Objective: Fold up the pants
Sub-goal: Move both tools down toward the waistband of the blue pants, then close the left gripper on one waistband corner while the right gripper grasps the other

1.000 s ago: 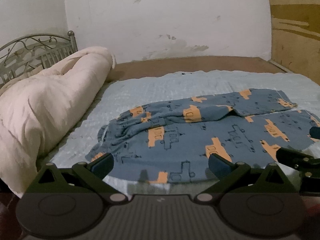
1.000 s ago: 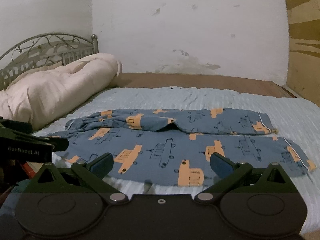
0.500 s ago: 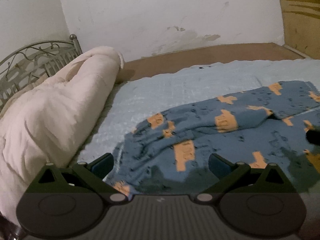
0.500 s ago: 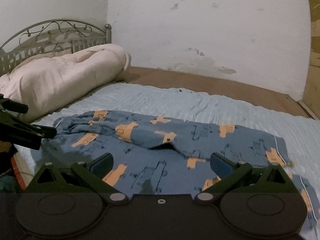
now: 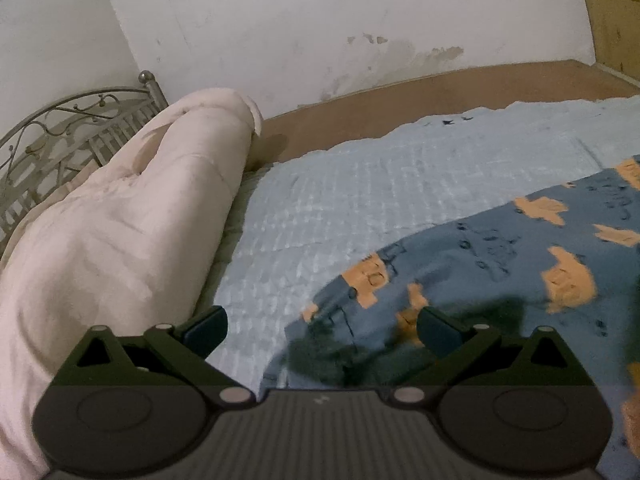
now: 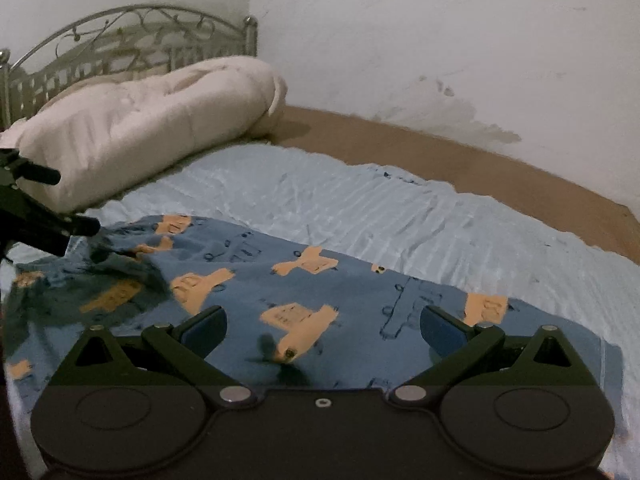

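Observation:
Blue pants printed with orange vehicles lie spread flat on the light blue bed sheet. Their waist end fills the lower right of the left wrist view. My left gripper hovers open just over the waist edge, one finger above bare sheet, the other above cloth. From the right wrist view that left gripper shows at the far left, by the waist. My right gripper stands open low over the middle of the pants, nothing between its fingers.
A rolled cream duvet lies along the left side of the bed against a metal headboard. A brown bed frame edge runs below the white wall. Bare sheet lies beyond the pants.
Both grippers have moved left and dropped closer to the pants. The left one now sits over the waist edge; the right one is over the middle. Both stay open.

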Demonstrator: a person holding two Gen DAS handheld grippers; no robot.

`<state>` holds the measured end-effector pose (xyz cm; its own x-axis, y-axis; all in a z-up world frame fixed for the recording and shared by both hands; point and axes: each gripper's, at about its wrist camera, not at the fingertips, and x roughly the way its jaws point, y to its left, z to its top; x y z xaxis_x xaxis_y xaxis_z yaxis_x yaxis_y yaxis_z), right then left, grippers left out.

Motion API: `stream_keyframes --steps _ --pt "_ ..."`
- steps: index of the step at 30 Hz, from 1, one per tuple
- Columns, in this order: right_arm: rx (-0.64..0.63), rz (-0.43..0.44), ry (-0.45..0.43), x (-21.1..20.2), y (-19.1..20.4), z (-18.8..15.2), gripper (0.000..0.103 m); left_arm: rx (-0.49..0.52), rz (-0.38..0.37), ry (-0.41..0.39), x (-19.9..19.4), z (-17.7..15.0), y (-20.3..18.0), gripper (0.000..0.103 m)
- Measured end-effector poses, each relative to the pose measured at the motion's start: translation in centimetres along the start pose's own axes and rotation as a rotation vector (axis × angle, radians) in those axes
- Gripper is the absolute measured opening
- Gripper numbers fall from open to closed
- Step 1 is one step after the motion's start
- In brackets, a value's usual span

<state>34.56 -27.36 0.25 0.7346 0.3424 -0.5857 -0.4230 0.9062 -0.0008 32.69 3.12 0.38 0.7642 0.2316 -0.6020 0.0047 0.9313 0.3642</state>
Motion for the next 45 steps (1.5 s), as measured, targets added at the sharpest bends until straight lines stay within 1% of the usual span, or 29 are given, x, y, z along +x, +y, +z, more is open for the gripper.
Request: stream_keyframes --steps 3,8,10,15,18,22,25,30,39,45 --pt "0.016 0.037 0.035 2.4 -1.3 1.1 0.102 0.019 -0.015 0.013 2.4 0.7 0.3 0.102" --pt "0.036 0.125 0.077 6.1 -3.7 3.0 0.102 0.004 -0.086 -0.005 6.1 1.7 1.7 0.102" --pt "0.008 0.157 0.092 7.6 -4.3 3.7 0.102 0.001 -0.126 -0.01 7.4 2.2 2.5 0.102" --pt "-0.095 0.158 0.139 11.6 -4.7 5.1 0.102 0.035 -0.192 -0.011 10.4 3.3 3.4 0.102" --pt "-0.113 0.163 0.168 13.6 -4.6 5.8 0.099 0.034 -0.239 0.008 11.9 3.6 3.7 0.102" --pt "-0.151 0.169 0.182 15.4 -4.0 6.4 0.096 0.03 -0.296 0.032 13.6 3.6 3.9 0.102" --pt "-0.164 0.178 0.194 16.2 -3.7 6.5 0.094 0.039 -0.338 0.065 14.6 3.5 4.0 0.102" --pt "-0.174 0.19 0.206 17.1 -3.5 6.6 0.092 0.039 -0.378 0.081 15.4 3.2 4.6 0.102" --pt "-0.177 0.211 0.217 17.5 -3.4 6.6 0.091 0.072 -0.401 0.098 15.8 2.9 4.2 0.102" --pt "-0.212 0.211 0.236 17.8 -2.6 6.4 0.083 0.079 -0.423 0.149 16.6 2.6 3.8 0.102"
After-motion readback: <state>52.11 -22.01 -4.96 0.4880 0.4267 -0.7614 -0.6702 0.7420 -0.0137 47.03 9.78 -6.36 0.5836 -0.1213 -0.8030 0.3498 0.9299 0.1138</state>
